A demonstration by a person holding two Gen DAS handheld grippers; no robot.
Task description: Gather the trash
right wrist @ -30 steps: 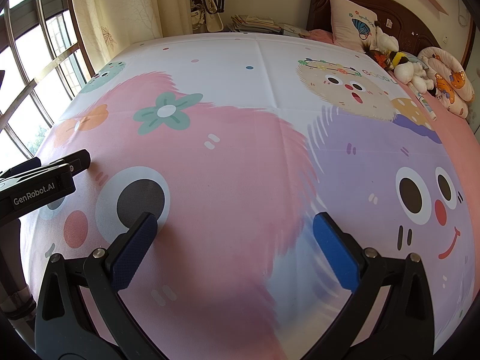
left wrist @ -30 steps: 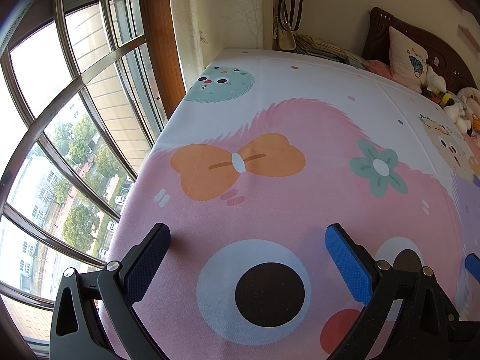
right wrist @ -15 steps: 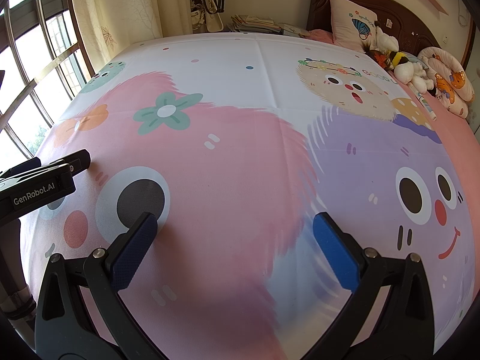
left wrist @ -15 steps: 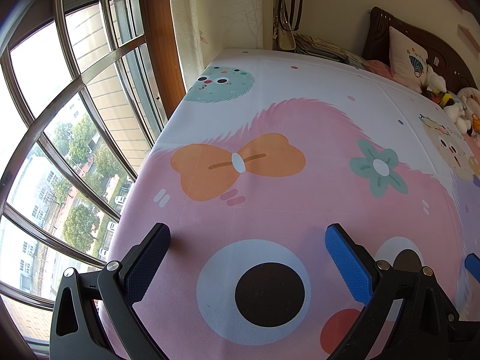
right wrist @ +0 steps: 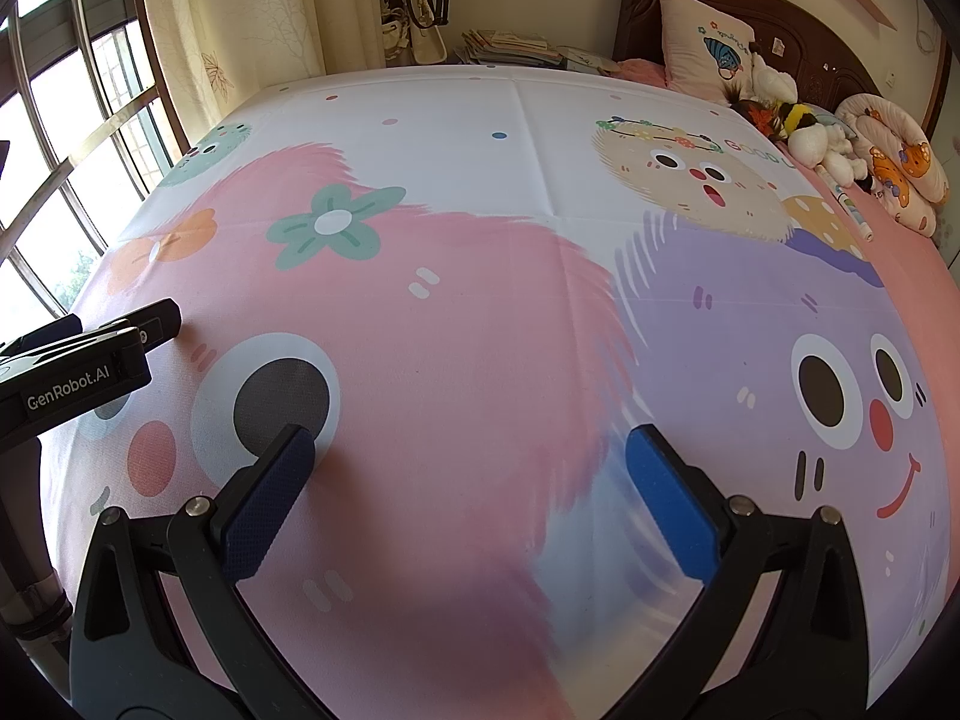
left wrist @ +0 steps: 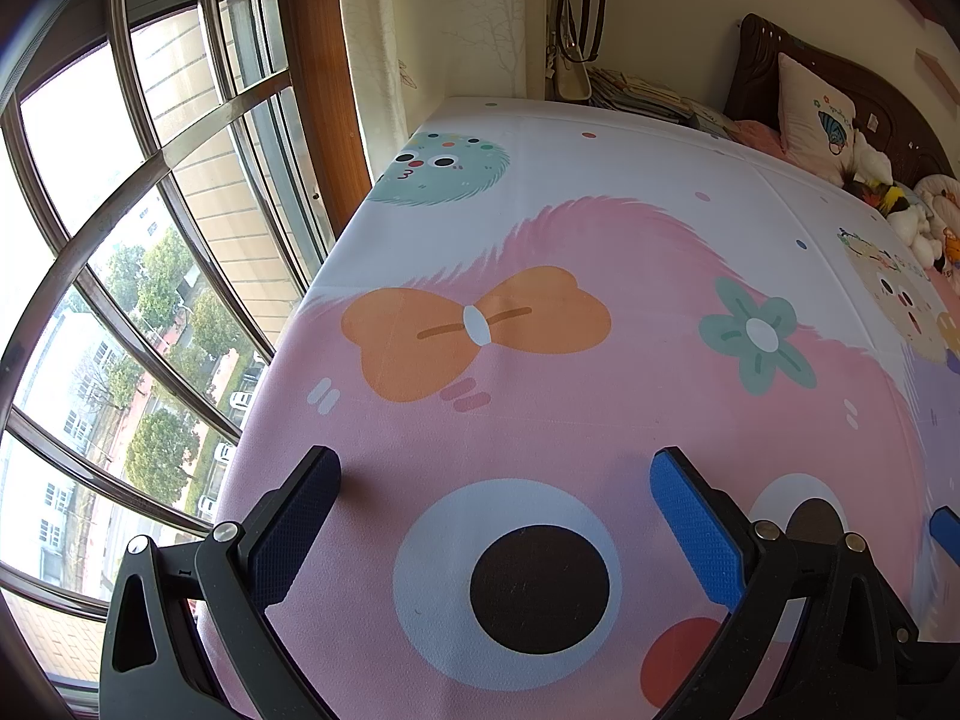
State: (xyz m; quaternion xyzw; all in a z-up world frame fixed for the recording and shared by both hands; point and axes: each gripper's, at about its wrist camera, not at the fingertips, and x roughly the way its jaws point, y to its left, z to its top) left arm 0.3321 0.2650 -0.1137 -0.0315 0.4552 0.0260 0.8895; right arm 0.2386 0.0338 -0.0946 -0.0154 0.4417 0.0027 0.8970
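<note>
Bedspread (right wrist: pixel 480 330) open ahead; plush toys (right wrist: pixel 798 126), pillow (right wrist: pixel 702 54) crowd headboard end; window (left wrist: pixel 120 300) left.

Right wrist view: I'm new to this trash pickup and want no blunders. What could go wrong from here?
1. No obvious trash shows on the bedspread, so an open right gripper might grab a keeper, such as the pen or the stuffed toys by the pillow.
2. The left gripper hovers open near the bed's window-side edge; the two grippers are close and could bump.
</note>
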